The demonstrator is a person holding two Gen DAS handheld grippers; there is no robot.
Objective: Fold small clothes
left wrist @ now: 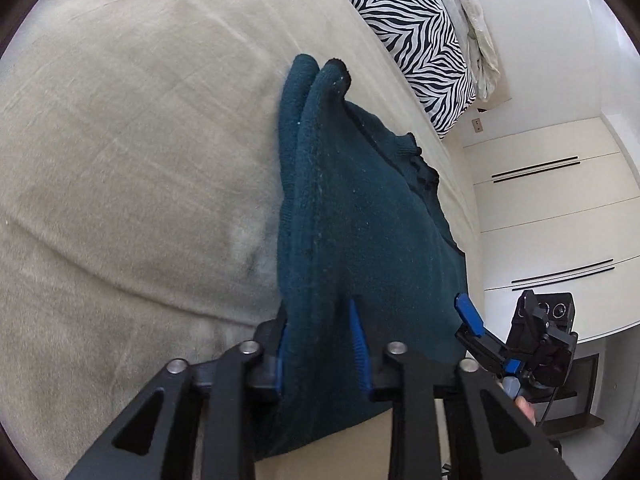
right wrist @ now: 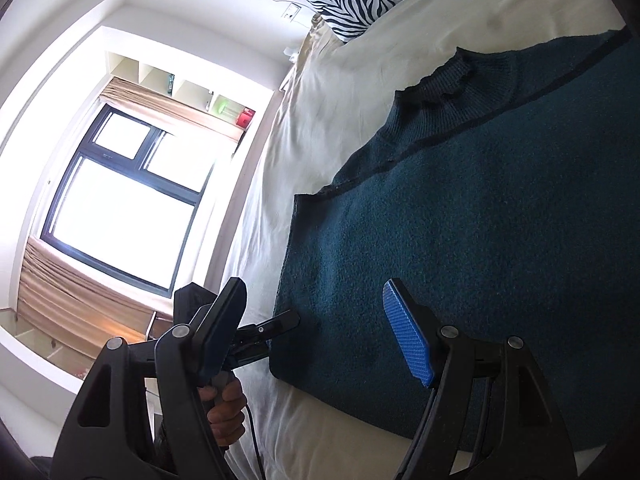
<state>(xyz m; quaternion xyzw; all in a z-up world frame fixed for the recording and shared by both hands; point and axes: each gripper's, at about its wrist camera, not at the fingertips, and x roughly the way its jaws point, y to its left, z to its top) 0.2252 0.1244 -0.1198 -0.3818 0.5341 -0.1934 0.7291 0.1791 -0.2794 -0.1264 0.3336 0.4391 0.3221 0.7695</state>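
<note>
A dark teal knitted sweater [left wrist: 372, 232] lies on a beige bed sheet [left wrist: 132, 152]. In the left wrist view my left gripper [left wrist: 320, 344] is shut on a bunched edge of the sweater, with the cloth filling the gap between its blue pads. The sweater's ribbed collar [right wrist: 452, 76] shows in the right wrist view, with the body [right wrist: 480, 220] spread flat. My right gripper [right wrist: 316, 336] is open and empty above the sweater's lower part; it also shows in the left wrist view [left wrist: 480, 336]. The left gripper's tip [right wrist: 276, 326] touches the sweater's corner in the right wrist view.
A zebra-print pillow [left wrist: 412, 36] lies at the head of the bed, with crumpled pale bedding [left wrist: 472, 20] behind it. White wardrobe doors [left wrist: 560, 208] stand beyond the bed's right side. A bright window [right wrist: 124, 208] with beige curtains fills the far wall.
</note>
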